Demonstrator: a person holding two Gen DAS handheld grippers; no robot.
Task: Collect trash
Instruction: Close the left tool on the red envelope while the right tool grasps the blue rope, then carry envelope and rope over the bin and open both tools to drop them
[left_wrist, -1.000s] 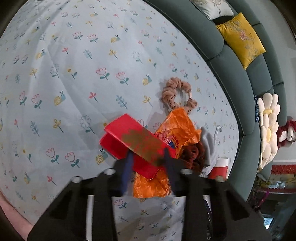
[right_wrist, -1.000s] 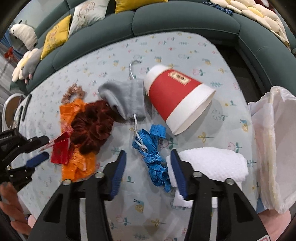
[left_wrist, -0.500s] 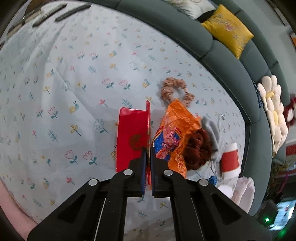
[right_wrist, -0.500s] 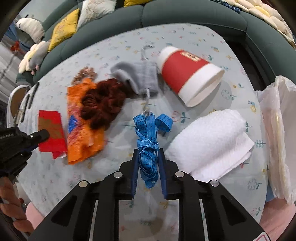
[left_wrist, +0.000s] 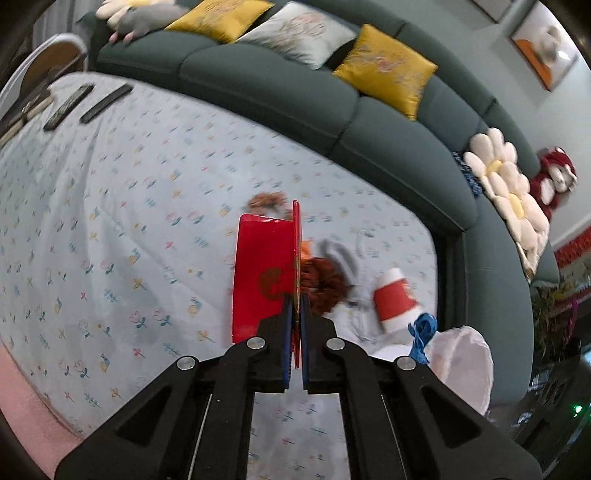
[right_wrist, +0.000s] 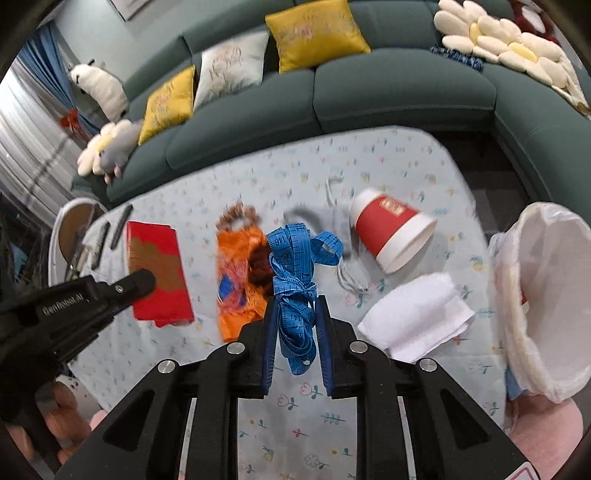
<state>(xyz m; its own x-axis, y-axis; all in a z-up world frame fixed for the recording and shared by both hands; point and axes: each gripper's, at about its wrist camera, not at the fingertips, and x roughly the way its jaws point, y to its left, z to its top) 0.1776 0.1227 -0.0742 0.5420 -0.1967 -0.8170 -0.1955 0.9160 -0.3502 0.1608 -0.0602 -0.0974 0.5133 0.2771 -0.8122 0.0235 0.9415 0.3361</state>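
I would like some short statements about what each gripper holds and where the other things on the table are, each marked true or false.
1. The left gripper is shut on the flat red paper envelope. True.
2. The right gripper holds the red and white paper cup. False: it is shut on the bundled blue measuring tape; the cup lies on its side on the table.
3. The folded white paper towel lies on the flowered tablecloth. True.
4. The white plastic bag is at the left of the right wrist view. False: it is at the right.

Cup (right_wrist: 391, 230) lies left of the bag (right_wrist: 546, 302) — napkin (right_wrist: 417, 314) before it.
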